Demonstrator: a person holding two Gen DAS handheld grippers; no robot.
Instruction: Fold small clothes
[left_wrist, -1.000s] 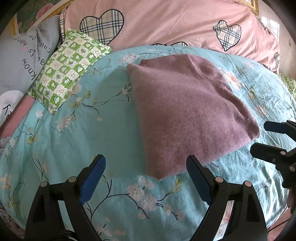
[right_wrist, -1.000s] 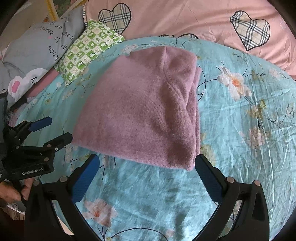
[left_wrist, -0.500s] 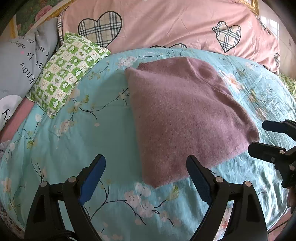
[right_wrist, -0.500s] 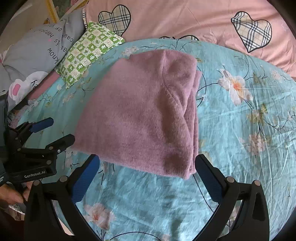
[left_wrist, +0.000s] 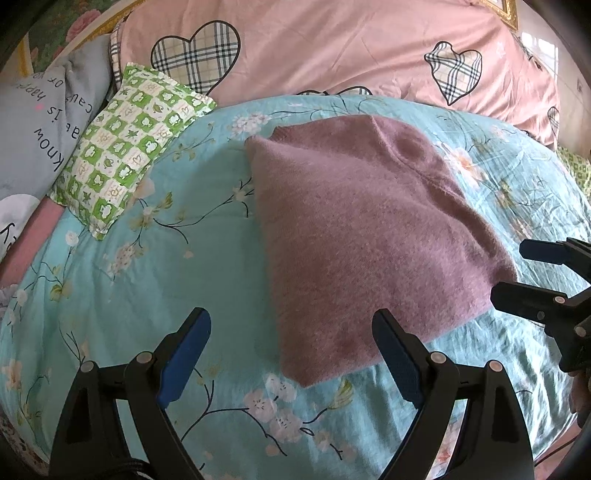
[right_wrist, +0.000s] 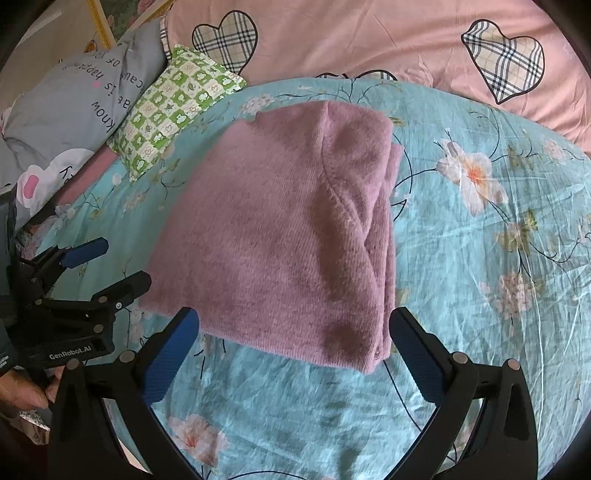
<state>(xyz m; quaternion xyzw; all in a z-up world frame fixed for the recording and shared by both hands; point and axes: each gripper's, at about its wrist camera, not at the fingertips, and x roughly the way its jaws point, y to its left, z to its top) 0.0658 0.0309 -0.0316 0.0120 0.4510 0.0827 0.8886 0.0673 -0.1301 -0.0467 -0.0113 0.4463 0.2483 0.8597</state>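
A mauve knit garment (left_wrist: 362, 236), folded into a flat rectangle, lies on the teal floral bedsheet (left_wrist: 147, 280). It also shows in the right wrist view (right_wrist: 280, 236), with layered edges along its right side. My left gripper (left_wrist: 291, 336) is open and empty, just short of the garment's near corner; it shows in the right wrist view (right_wrist: 107, 262) at the garment's left side. My right gripper (right_wrist: 295, 336) is open and empty over the garment's near edge; it shows in the left wrist view (left_wrist: 517, 273) at the right.
A green checked pillow (left_wrist: 125, 147) and a grey printed pillow (left_wrist: 40, 125) lie at the far left. A pink quilt with plaid hearts (left_wrist: 332, 48) spans the back. The bed's edge runs below the grippers.
Both grippers have edged forward toward the garment, which now appears closer and lower. The garment itself has not changed shape. Both stay open.
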